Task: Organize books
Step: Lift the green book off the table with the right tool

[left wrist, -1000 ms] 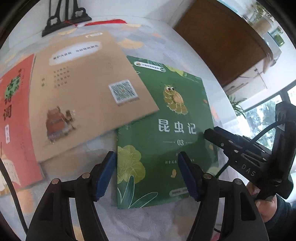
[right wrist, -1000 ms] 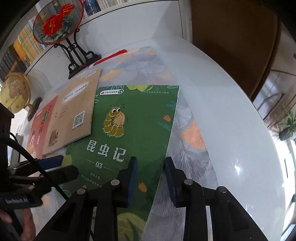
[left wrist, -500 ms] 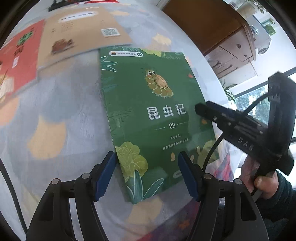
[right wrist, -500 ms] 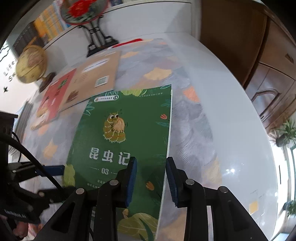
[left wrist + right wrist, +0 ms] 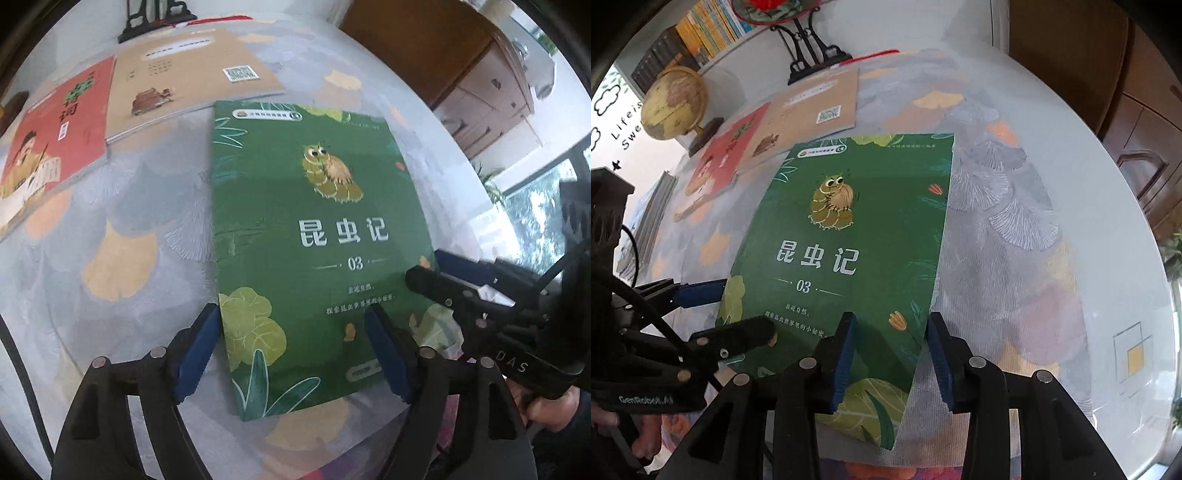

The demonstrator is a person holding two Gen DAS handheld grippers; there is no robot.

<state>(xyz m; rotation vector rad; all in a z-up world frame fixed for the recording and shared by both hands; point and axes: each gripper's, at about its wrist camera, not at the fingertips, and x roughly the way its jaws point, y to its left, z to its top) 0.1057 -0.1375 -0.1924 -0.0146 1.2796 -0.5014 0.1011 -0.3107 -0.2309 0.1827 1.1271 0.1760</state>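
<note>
Plainly, find the green book [image 5: 314,240] flat and cover up on the leaf-printed tablecloth [image 5: 122,258], at the near edge of the table. Note its long axis running straight away from both tools, toward the tan book [image 5: 184,81] and the red book [image 5: 62,122] farther back and to the left. Place the tan one near the green one's far left corner and the red one well apart from it; cannot tell whether the two corners touch. Closer in, see the left gripper [image 5: 291,325] hanging over the near left part of the cover, its left finger just beside the spine edge and its right finger over the printed cover. Read its jaws as spreading, with the near left corner between them and no pad pressing on it. See the right gripper [image 5: 891,325] straddling the book's right long edge close to the near right corner, one finger over the cover and one over bare cloth. Read its jaws as parting too, narrower than the left pair and gripping nothing. Count both as equally close, one to each near corner. Judge the book just let go rather than about to be lifted. For any further push or pull, work along that long axis, since sideways force at a corner would likely swing the far end round.
</note>
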